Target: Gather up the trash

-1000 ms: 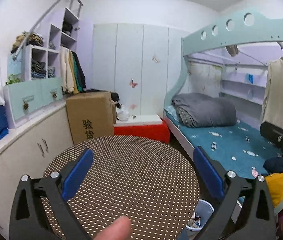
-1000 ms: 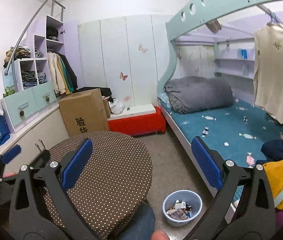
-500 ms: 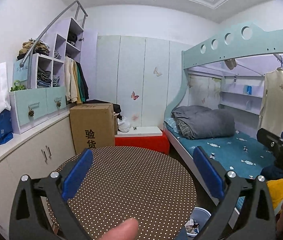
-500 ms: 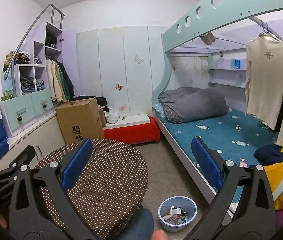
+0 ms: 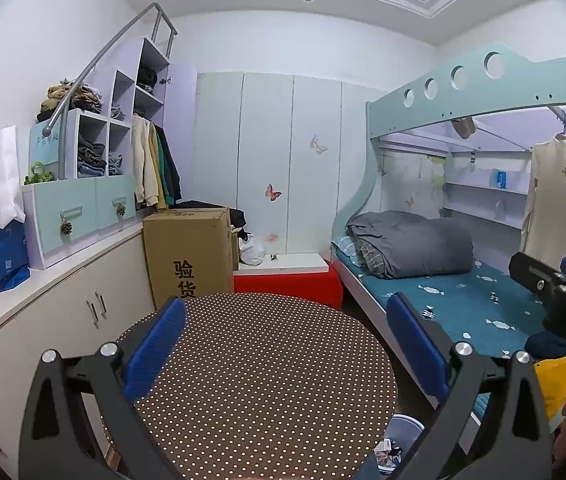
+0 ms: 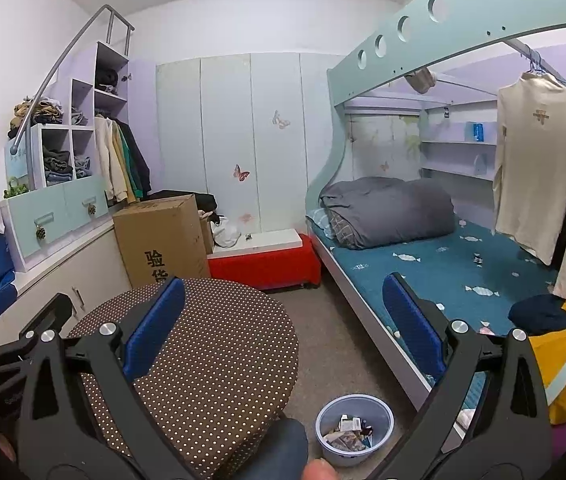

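Observation:
A small pale-blue bin (image 6: 354,428) with paper scraps in it stands on the floor between the round table and the bed; its rim shows in the left wrist view (image 5: 403,432). My left gripper (image 5: 287,344) is open and empty, held above the brown dotted round table (image 5: 267,380). My right gripper (image 6: 283,320) is open and empty, held over the table's right edge (image 6: 243,352). No loose trash shows on the table top.
A cardboard box (image 5: 189,252) and a red bench (image 5: 287,280) stand behind the table. A bunk bed (image 6: 443,264) with a grey duvet runs along the right. White cabinets (image 5: 63,320) line the left wall. Bare floor (image 6: 335,344) lies between table and bed.
Both grippers have tilted upward, so more ceiling and less table show. Both stay open and empty. The bin has slid lower in both views.

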A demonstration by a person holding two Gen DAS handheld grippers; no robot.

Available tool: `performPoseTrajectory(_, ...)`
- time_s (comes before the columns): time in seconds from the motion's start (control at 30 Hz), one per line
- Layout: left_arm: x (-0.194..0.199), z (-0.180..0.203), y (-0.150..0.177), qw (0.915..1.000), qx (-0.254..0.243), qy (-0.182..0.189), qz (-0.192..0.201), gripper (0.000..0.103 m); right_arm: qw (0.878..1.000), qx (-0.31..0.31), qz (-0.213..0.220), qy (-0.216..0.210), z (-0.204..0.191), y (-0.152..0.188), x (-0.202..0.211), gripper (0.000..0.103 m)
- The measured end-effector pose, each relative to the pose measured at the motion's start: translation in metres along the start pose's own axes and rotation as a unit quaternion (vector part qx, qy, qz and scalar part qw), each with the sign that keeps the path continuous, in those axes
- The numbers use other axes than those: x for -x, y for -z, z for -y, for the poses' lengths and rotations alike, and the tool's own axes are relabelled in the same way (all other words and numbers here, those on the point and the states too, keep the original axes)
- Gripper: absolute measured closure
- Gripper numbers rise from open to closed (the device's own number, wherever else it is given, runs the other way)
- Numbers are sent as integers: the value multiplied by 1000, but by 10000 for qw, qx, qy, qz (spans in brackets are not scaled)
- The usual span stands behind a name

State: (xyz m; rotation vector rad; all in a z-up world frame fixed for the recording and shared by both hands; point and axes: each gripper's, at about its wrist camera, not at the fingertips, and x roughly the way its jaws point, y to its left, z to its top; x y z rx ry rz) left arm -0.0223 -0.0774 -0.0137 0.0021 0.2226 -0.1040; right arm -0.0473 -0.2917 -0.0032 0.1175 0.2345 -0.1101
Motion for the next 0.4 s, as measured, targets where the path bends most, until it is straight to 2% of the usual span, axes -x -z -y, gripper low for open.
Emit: performPoseTrajectory(0.4,2,-7,0,9999,98,-91,18,4,10000,26,-31,-32,-6,1,-1,6)
